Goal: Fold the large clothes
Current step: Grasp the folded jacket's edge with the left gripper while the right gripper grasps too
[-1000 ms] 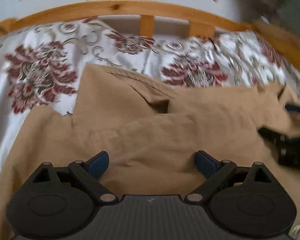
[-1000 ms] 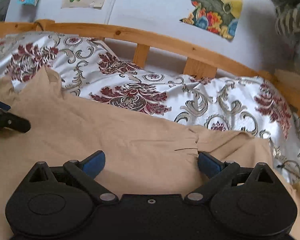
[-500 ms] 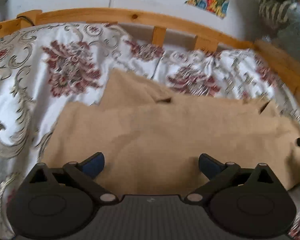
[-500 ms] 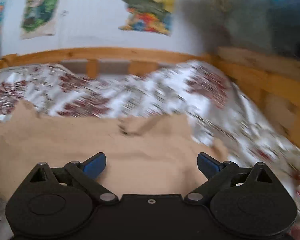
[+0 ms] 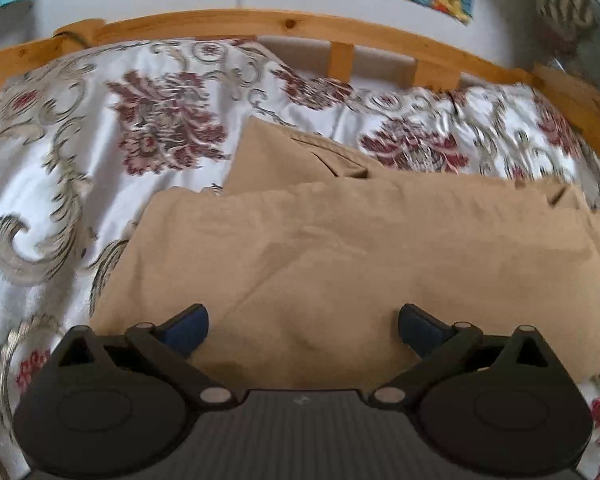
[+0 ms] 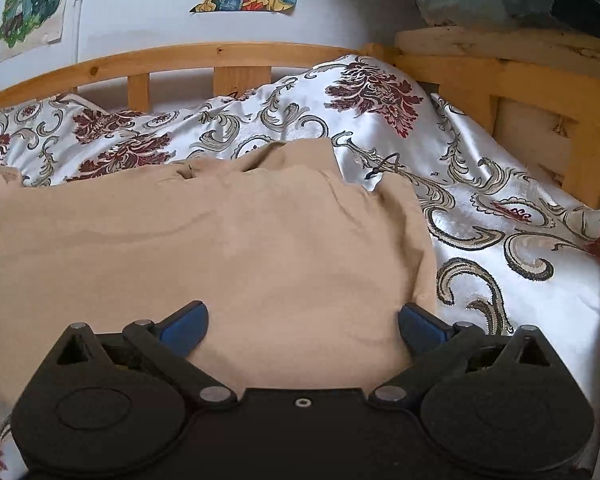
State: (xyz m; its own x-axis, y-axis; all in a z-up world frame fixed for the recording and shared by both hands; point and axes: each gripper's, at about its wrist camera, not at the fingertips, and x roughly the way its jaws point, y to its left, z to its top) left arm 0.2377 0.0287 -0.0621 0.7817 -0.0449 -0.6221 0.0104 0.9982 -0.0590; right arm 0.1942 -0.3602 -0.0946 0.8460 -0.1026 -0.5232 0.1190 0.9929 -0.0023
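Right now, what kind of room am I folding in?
Probably a bedroom: the tan garment lies on a floral bedspread inside a wooden bed frame, with cartoon posters on the wall.

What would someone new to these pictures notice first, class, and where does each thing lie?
The tan garment lies folded across the middle of the bed, filling the lower centre of both views. Under and around it spreads a shiny white bedspread with dark red flowers, edged behind by a wooden rail. Both grippers, left and right, are open above the cloth.
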